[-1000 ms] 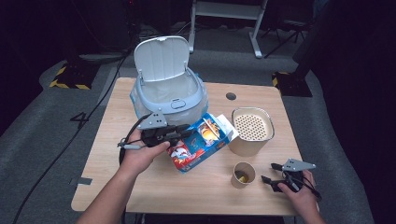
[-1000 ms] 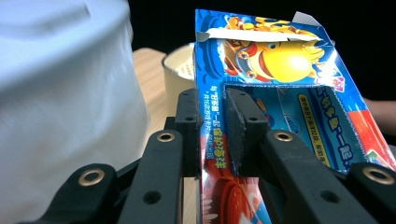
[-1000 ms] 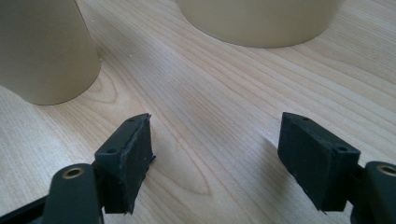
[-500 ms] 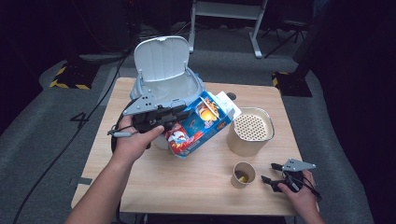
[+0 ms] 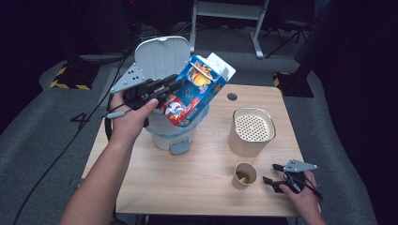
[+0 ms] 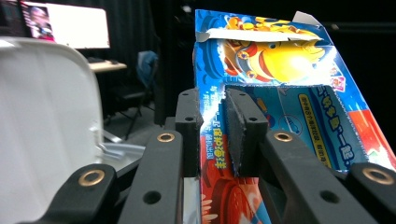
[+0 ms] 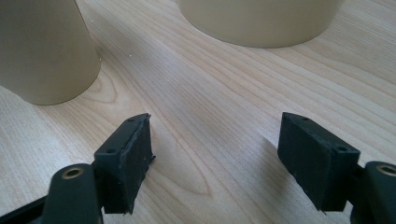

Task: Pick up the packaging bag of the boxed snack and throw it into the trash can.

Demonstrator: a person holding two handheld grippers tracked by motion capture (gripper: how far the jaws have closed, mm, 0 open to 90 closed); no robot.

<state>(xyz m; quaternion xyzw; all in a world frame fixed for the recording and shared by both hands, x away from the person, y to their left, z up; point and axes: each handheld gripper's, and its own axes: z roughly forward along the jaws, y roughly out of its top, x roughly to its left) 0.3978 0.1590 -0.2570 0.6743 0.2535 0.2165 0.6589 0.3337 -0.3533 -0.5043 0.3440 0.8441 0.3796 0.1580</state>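
Above the open white bin [image 5: 171, 126], the left gripper [image 5: 171, 89] holds a blue cereal box [image 5: 197, 91] tilted, its jaws pinched tight on one cardboard wall near the torn-open top. Near the tabletop's [image 5: 197, 183] front right corner the right gripper [image 5: 271, 173] rests with jaws spread wide and empty, just beside a small paper cup [image 5: 245, 175] holding what looks like yellow scraps, with a perforated-lid canister [image 5: 251, 131] behind.

You work in a recording lab or studio. Black curtains hang around your wooden desk [image 5: 187, 187], which stands on grey carpet [image 5: 42, 150]. Yellow-black hazard tape [image 5: 70, 84] marks the floor. A metal stand [image 5: 225, 18] rises behind. A lit monitor [image 6: 65, 23] and office chair [image 6: 140, 74] sit beyond.
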